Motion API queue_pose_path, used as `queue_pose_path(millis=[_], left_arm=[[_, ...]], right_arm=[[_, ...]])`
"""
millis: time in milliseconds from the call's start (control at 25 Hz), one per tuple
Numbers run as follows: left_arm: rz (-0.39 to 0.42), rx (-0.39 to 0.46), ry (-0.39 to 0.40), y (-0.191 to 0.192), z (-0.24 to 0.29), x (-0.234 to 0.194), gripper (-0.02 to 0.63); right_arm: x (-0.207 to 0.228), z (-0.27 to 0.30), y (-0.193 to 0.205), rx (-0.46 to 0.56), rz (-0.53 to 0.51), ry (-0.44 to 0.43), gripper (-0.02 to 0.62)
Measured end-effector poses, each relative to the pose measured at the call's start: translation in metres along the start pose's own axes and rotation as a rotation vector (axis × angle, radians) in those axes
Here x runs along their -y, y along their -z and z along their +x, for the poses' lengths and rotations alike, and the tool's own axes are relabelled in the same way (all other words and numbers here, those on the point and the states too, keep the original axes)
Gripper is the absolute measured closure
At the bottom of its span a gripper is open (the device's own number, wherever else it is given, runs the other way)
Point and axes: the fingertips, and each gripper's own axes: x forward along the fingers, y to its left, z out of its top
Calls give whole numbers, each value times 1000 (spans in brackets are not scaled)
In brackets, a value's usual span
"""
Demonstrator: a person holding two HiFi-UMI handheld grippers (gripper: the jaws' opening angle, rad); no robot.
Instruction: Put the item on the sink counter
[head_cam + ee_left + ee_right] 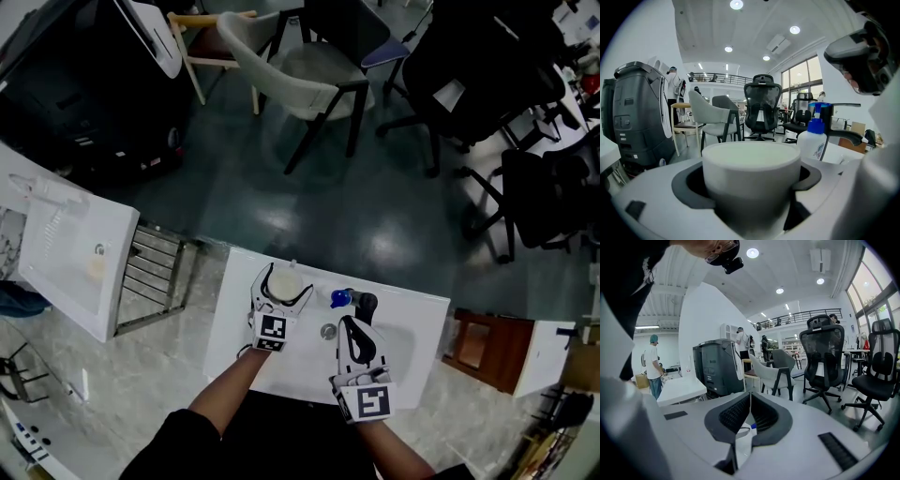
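Right tongs (347, 325) clenched, empty, over counter (413, 330) beside drain (328, 330). Left tongs (284, 287) grasping white cup (751, 173); cup at counter's far part, left of blue-capped bottle (340, 298), black tap (367, 303).

Dark, glossy floor (281, 202) across the upper half of the head view, with soft patches of reflected light. Marbled pale flooring (122, 375) at lower left. Pale armchair (300, 66) at top centre, black office chairs (469, 75) at upper right, brown wooden cabinet (483, 352) at right. Recessed ceiling lights (736, 4) and tall windows (801, 79) in the left gripper view. Balcony railing (801, 315) right of centre in the right gripper view.
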Motion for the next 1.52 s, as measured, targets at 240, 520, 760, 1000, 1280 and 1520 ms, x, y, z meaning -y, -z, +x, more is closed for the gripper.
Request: queue_pose_path(millis=[240,520,760,1000,1280,1520], left_arm=[[46,0,-29,13,12,4,158],[63,55,-30,14,13,10,158],[68,60,-48,18,9,11,158],[84,46,-59,26,5,11,156],[106,50,-34,26,11,14,156],[105,45,-1,26,13,14,155]], right_arm=[[7,0,1,41,-6,-18,561],[15,-6,3,55,26,-13,561],[13,-7,-3,114,30,-17,561],[13,-9,10,55,59,-49,561],[14,-7,1,78,50,-55,561],[9,-10,6,69,45,-51,561]])
